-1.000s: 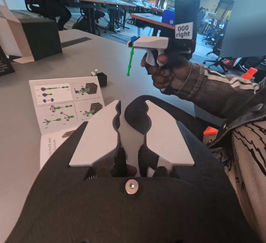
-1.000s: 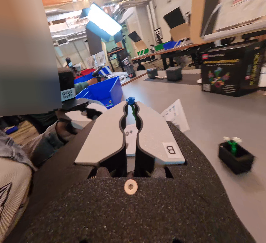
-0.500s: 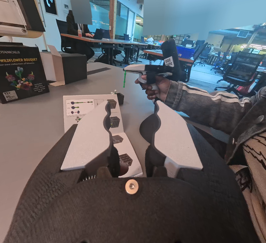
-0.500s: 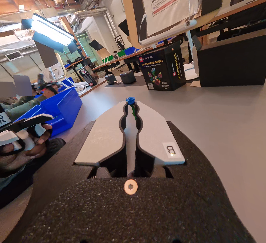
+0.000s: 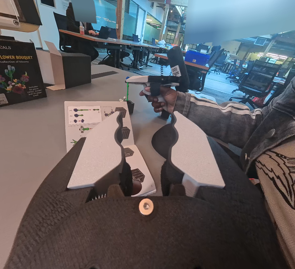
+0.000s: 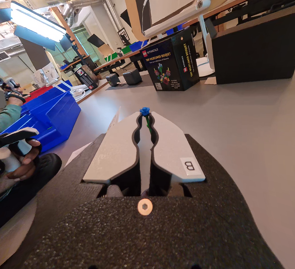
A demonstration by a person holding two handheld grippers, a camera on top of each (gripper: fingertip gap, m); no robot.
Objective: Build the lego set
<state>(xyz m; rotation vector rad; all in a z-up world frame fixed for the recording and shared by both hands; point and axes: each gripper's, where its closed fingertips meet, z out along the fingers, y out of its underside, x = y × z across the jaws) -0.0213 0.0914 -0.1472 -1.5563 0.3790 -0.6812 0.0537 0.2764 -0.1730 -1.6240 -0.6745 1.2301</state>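
My right gripper (image 6: 145, 115) is shut on a thin green stem (image 6: 148, 125) topped by a small blue flower (image 6: 145, 111). In the left wrist view the right gripper (image 5: 128, 80) holds the stem (image 5: 127, 90) upright, its lower end at the top of a small black pot (image 5: 131, 106). I cannot tell if they touch. A white flower (image 5: 124, 99) sticks up from the pot. My left gripper (image 5: 146, 114) is open and empty above the open instruction booklet (image 5: 84, 114). The pot is hidden in the right wrist view.
A dark lego set box (image 5: 17, 73) (image 6: 172, 65) and a black box (image 5: 75, 68) (image 6: 255, 50) stand at the back of the grey table (image 5: 24, 133). Blue bins (image 6: 47, 114) sit past the table's left edge. A person sits at a far desk. Some 20 centimeters of space lies between my two pairs of fingers.
My left gripper opened from nearly shut to wide open and drew back. My right gripper carried the stem down and away, to just over the black pot.
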